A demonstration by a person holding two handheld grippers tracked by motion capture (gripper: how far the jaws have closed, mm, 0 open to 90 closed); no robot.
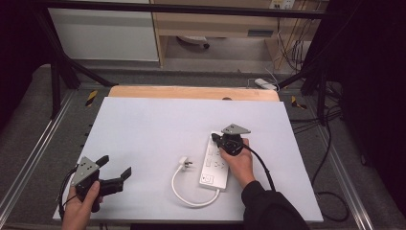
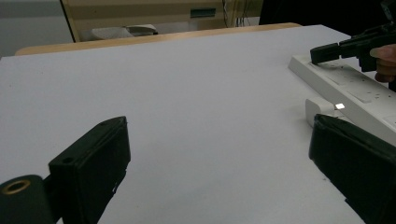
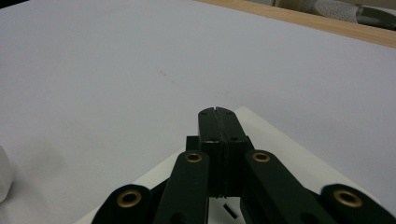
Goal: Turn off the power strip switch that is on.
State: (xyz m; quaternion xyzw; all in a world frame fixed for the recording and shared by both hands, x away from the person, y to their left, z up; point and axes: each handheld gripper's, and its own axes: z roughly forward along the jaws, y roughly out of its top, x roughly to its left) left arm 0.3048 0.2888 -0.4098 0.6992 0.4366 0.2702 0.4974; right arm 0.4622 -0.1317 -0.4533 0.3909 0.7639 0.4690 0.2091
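Observation:
A white power strip (image 1: 215, 165) lies right of the table's middle, its long side running away from me. Its white cable (image 1: 184, 194) loops to the left and ends in a plug (image 1: 184, 162) lying on the sheet. My right gripper (image 1: 216, 139) is shut with nothing between the jaws, tips over the far end of the strip (image 3: 280, 144); whether they touch it is unclear. In its own view the jaws (image 3: 217, 112) meet flat. My left gripper (image 1: 115, 166) is open and empty near the front left corner. It faces the plug (image 2: 321, 108) and strip (image 2: 359, 91).
A white sheet (image 1: 158, 129) covers the table, with a wooden edge (image 1: 191, 92) at the back. Metal frame rails run along both sides. Cables and a white adapter (image 1: 265, 84) lie on the floor beyond the table.

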